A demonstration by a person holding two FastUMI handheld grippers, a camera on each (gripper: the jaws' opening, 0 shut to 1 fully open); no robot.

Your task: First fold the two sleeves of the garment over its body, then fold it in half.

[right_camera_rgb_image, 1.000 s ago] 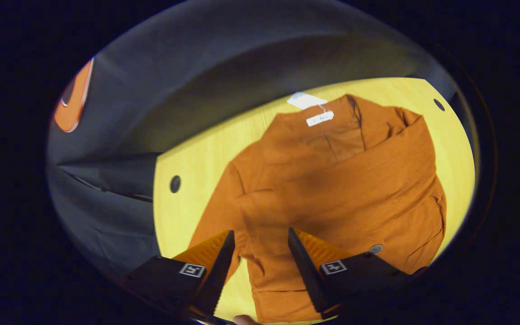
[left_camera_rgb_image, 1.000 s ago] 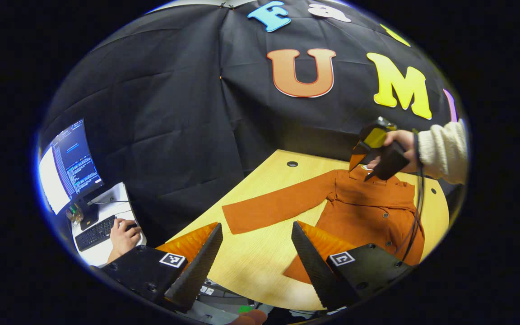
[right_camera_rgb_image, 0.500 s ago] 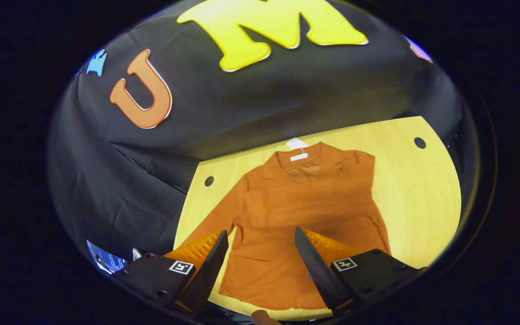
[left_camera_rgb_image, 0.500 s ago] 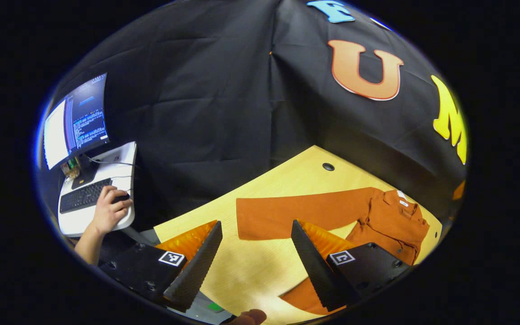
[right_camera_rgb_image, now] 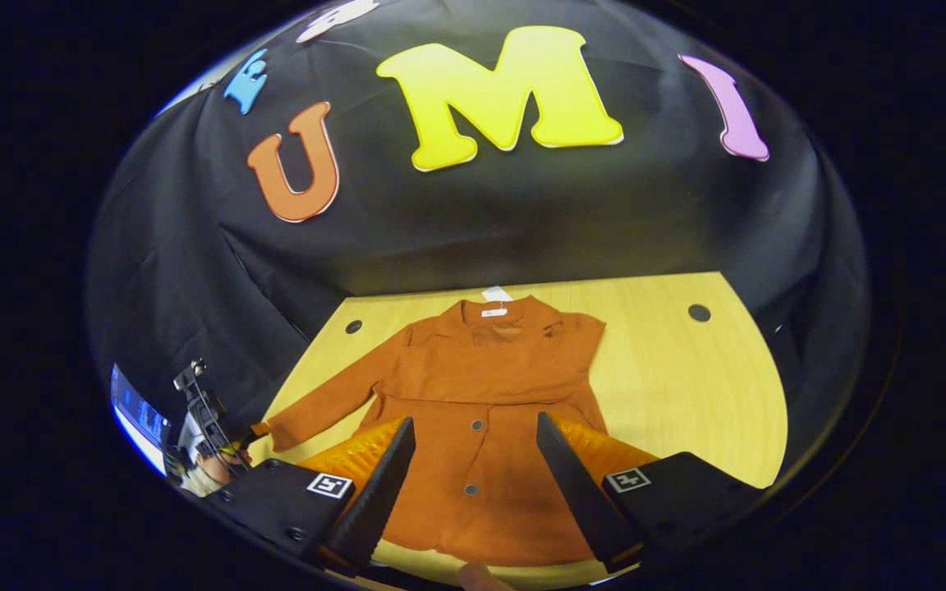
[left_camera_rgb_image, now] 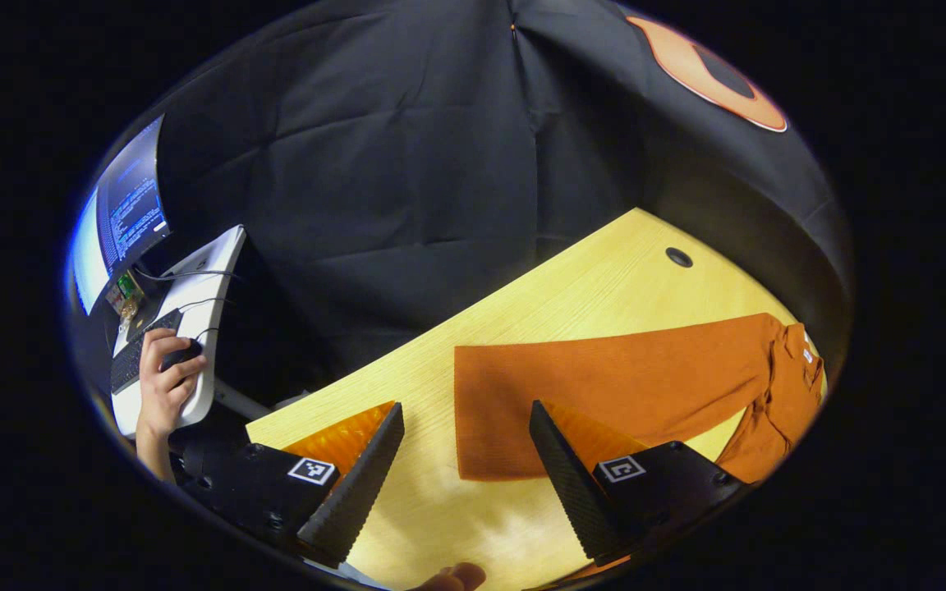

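A rust-orange buttoned garment [right_camera_rgb_image: 489, 427] lies flat on the yellow wooden table [right_camera_rgb_image: 686, 386], collar and white tag [right_camera_rgb_image: 493, 304] at the far side. One sleeve [right_camera_rgb_image: 498, 382] lies folded across the chest. The other sleeve [right_camera_rgb_image: 317, 406] stretches out to the left. In the left gripper view that sleeve [left_camera_rgb_image: 604, 386] runs from the body at the right to its cuff [left_camera_rgb_image: 498, 427], which lies just ahead of my open left gripper [left_camera_rgb_image: 465, 460], between the fingertips. My right gripper [right_camera_rgb_image: 473, 484] hangs open above the hem, holding nothing. In the right gripper view the left gripper [right_camera_rgb_image: 206, 427] shows by the cuff.
Off the table's left end stands a white desk [left_camera_rgb_image: 210, 328] with a monitor [left_camera_rgb_image: 124, 222] and a keyboard [left_camera_rgb_image: 132, 361]; a person's hand [left_camera_rgb_image: 165, 382] rests on a mouse there. The table has round grommet holes [left_camera_rgb_image: 678, 257] [right_camera_rgb_image: 698, 313]. Black cloth walls close the back.
My right gripper has drawn back from over the chest to the hem, leaving the folded sleeve lying there. My left gripper has swung and closed in on the outstretched sleeve's cuff.
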